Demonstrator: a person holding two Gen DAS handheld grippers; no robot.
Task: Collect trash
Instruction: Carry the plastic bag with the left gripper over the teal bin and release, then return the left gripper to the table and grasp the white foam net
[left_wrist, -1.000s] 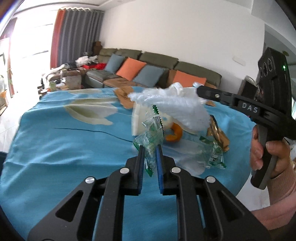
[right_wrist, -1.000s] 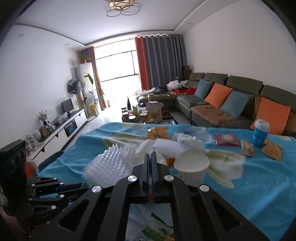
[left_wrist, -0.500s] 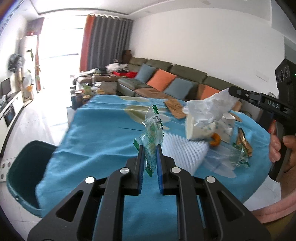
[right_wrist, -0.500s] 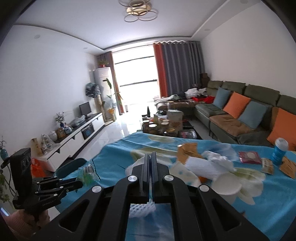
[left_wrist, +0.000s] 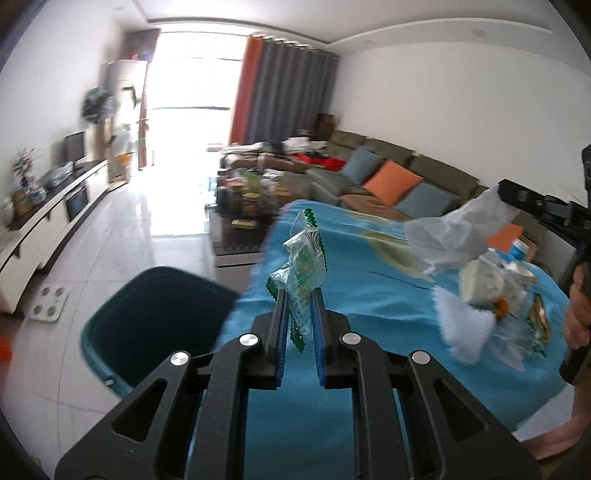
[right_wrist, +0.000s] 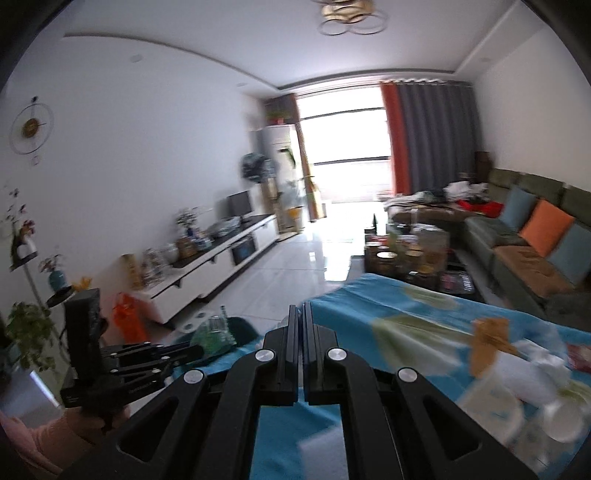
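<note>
My left gripper (left_wrist: 299, 306) is shut on a crumpled green-and-white snack wrapper (left_wrist: 303, 273), held above the near left edge of the blue-clothed table (left_wrist: 369, 291). A dark teal bin (left_wrist: 147, 325) stands on the floor just left of it. At the right, my right gripper (left_wrist: 500, 192) is shut on a crumpled white plastic bag (left_wrist: 454, 232) that hangs over the table. In the right wrist view the right gripper (right_wrist: 303, 321) has its jaws pressed together, and the left gripper (right_wrist: 197, 352) holds the wrapper (right_wrist: 216, 334) near the bin (right_wrist: 245, 328).
A pile of trash (left_wrist: 495, 295) with a white foam net (left_wrist: 465, 328), cups and wrappers lies on the table's right side. A low cluttered coffee table (left_wrist: 243, 206) and sofa (left_wrist: 388, 177) stand beyond. A white scale (left_wrist: 48, 302) lies on the tiled floor.
Both grippers have swung left, away from the trash pile, carrying the wrapper and the plastic bag. The teal bin has come into view beside the left gripper.
</note>
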